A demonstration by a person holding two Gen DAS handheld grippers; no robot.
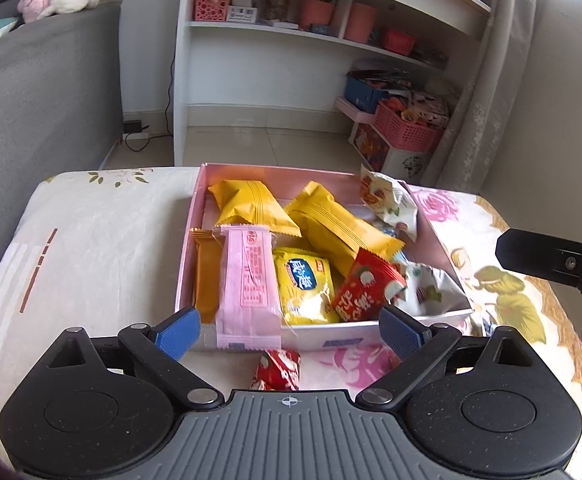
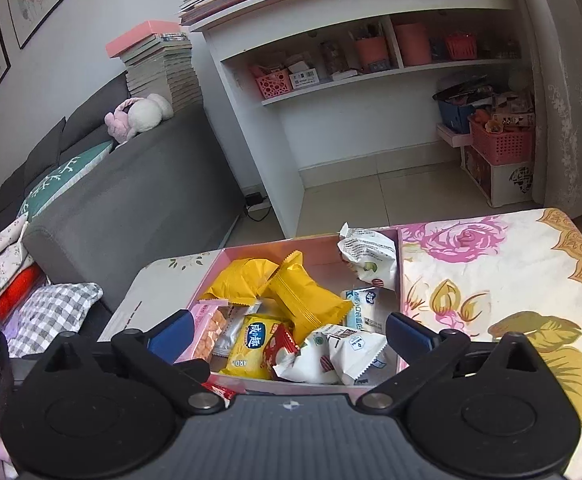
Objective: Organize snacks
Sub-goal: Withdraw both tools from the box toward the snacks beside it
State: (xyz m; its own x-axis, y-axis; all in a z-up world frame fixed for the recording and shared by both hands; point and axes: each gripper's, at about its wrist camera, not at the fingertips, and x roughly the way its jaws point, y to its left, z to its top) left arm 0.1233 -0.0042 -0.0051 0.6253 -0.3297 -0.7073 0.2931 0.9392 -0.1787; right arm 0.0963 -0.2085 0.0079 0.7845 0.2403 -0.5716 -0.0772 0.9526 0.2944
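Left wrist view: the left gripper [image 1: 290, 330] tilts down toward the near edge of the pink box [image 1: 195, 216], its 2 blue fingers [image 1: 177, 332] spread wide with nothing between them. The box sits on a floral tablecloth [image 1: 91, 248] and holds the snacks: 2 yellow packets [image 1: 247, 206], a long pink wafer packet [image 1: 249, 284] leaning over the near wall, and a red packet [image 1: 365, 290]. A small red candy [image 1: 278, 370] lies on the cloth just outside the near wall. At the far right the right gripper [image 1: 551, 260] shows only as a black part.

Right wrist view: the right gripper [image 2: 289, 334] also angles down over the box [image 2: 211, 276], fingers [image 2: 409, 334] spread and empty. White packets [image 2: 351, 354] lie at the box's near right.
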